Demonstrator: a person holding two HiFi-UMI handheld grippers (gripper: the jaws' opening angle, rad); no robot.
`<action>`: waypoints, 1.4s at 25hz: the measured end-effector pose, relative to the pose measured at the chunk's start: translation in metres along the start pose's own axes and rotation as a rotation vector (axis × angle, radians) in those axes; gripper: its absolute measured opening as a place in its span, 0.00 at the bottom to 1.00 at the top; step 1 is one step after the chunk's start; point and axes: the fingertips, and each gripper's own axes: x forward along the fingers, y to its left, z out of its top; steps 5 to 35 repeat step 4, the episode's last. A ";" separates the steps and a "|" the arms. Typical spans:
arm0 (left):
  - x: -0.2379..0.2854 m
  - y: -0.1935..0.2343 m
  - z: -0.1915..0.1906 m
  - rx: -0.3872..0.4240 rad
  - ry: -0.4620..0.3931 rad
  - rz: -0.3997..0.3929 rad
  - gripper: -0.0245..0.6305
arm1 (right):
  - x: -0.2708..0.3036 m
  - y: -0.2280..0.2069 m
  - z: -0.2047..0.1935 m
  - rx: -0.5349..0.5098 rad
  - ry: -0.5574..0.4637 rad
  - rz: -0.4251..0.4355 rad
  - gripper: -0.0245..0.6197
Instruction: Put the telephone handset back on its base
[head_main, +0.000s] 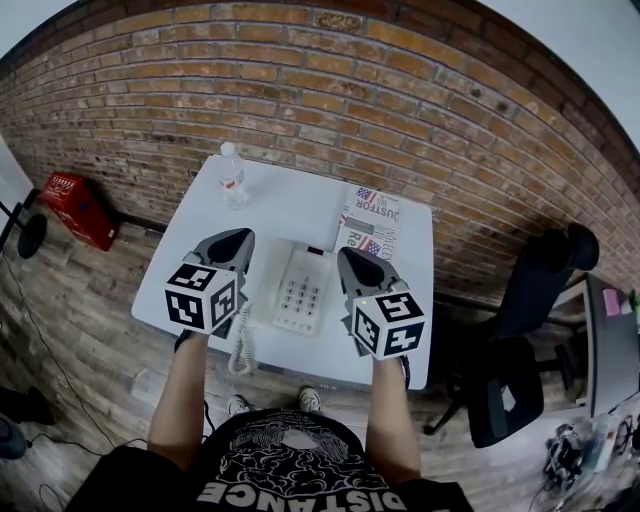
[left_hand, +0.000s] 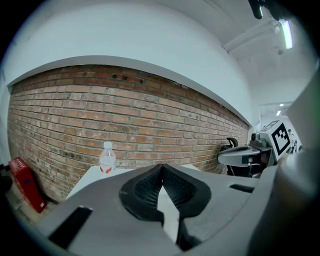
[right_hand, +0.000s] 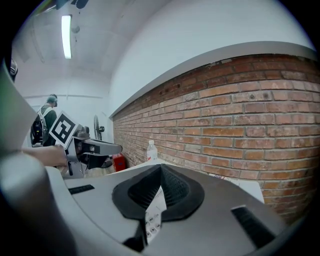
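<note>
Our head camera looks steeply down on the white table; cameras riding the left gripper and right gripper sit low over it, facing the red brick wall, both catching the clear plastic water bottle

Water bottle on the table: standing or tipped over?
Upright. The water bottle stands on its base near the white table's far left corner, white cap uppermost, in all three views.

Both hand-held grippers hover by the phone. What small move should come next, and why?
Probably open the left hand-held gripper: its jaws are shut on nothing, and the handset appears to lie left of the keypad, beside that gripper. Whether it is already seated, I cannot tell.
</note>
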 end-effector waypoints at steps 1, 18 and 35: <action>0.000 0.000 -0.001 -0.001 0.002 0.001 0.05 | 0.000 0.000 -0.001 0.001 0.001 0.000 0.04; -0.001 0.001 -0.005 -0.006 0.008 0.002 0.05 | -0.001 -0.001 -0.003 0.004 0.005 -0.003 0.04; -0.001 0.001 -0.005 -0.006 0.008 0.002 0.05 | -0.001 -0.001 -0.003 0.004 0.005 -0.003 0.04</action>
